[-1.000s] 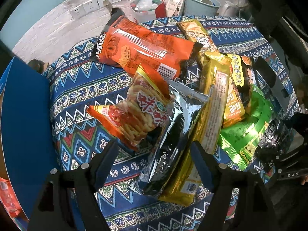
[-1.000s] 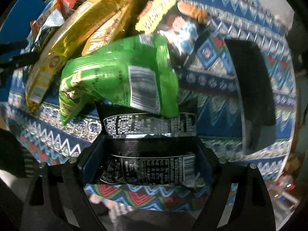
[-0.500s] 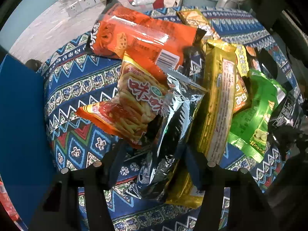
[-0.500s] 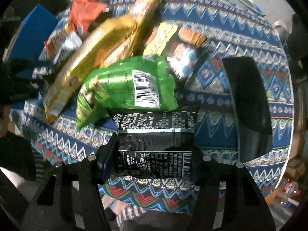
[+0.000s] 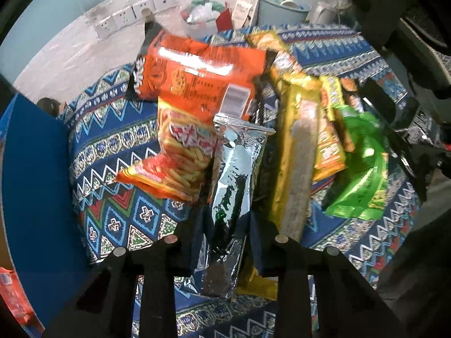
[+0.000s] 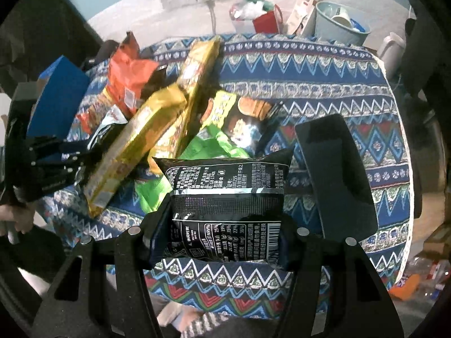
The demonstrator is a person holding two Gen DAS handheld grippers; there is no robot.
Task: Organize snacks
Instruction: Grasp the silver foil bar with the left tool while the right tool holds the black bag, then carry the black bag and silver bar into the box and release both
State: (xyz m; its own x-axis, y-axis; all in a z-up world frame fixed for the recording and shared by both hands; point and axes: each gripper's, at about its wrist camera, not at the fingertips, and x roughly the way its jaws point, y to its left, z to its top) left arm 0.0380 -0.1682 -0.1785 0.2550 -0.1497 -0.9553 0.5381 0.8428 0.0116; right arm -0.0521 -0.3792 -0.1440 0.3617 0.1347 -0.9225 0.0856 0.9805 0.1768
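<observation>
1. Fingers of the left gripper (image 5: 227, 242) were closed tight on the silver bag (image 5: 235, 194), pinching its lower part so that it stood pinched narrow between the pads.
2. Left wrist view: the silver bag sat in the snack pile on the patterned tablecloth (image 5: 118, 219). An orange fries bag (image 5: 180, 163) lay just left of it, a large orange bag (image 5: 197, 76) behind, a long gold bag (image 5: 296, 166) just right, and a green bag (image 5: 363, 169) farther right. A blue box (image 5: 33, 186) stood at the left edge.
3. Fingers of the right gripper (image 6: 222, 239) were about half open, clamped on both sides of the black bag (image 6: 228, 197).
4. Right wrist view: the black bag was held in front of the pile, over the near table edge, covering part of the green bag (image 6: 217, 143). A black phone (image 6: 335, 174) lay on the cloth to the right. The left gripper (image 6: 76, 166) appeared at the far left, at the pile's edge.
</observation>
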